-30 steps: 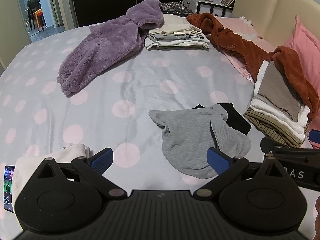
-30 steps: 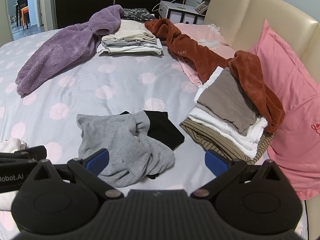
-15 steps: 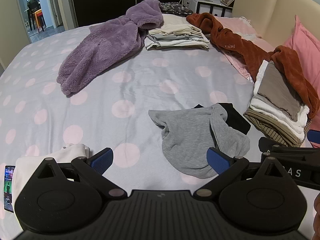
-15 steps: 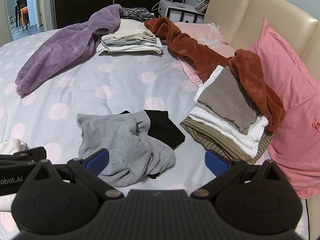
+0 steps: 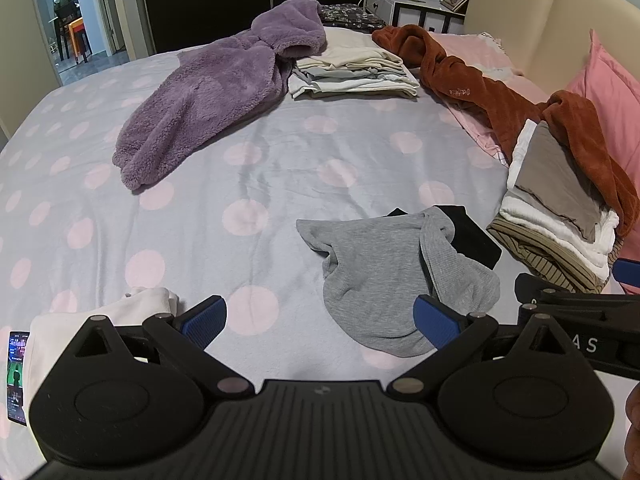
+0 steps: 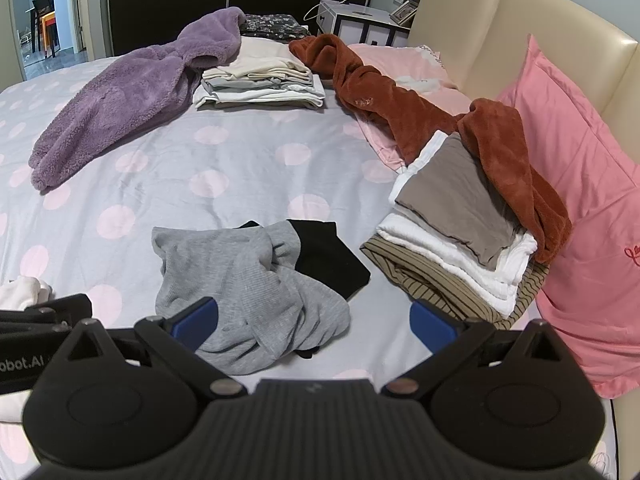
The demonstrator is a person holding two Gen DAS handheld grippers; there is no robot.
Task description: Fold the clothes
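A crumpled grey garment (image 5: 384, 272) (image 6: 248, 280) lies on the polka-dot bed, partly covering a black garment (image 5: 472, 236) (image 6: 328, 260). My left gripper (image 5: 320, 320) hovers open just short of the grey garment's near-left edge, nothing between its blue pads. My right gripper (image 6: 312, 322) is open too, over the grey garment's near-right edge, holding nothing. A purple fleece (image 5: 216, 92) (image 6: 132, 96) and a rust fleece (image 5: 500, 104) (image 6: 420, 112) lie unfolded farther back.
A folded stack (image 5: 556, 216) (image 6: 456, 232) sits at the right by a pink pillow (image 6: 580, 200). Another folded pile (image 5: 352, 72) (image 6: 260, 80) lies at the back. A white garment (image 5: 100, 320) and a phone (image 5: 16, 376) lie near left. The headboard (image 6: 500, 32) borders the right.
Both grippers have shifted very slightly; the clothes appear a touch lower and nearer in view. Nothing was gripped or moved.
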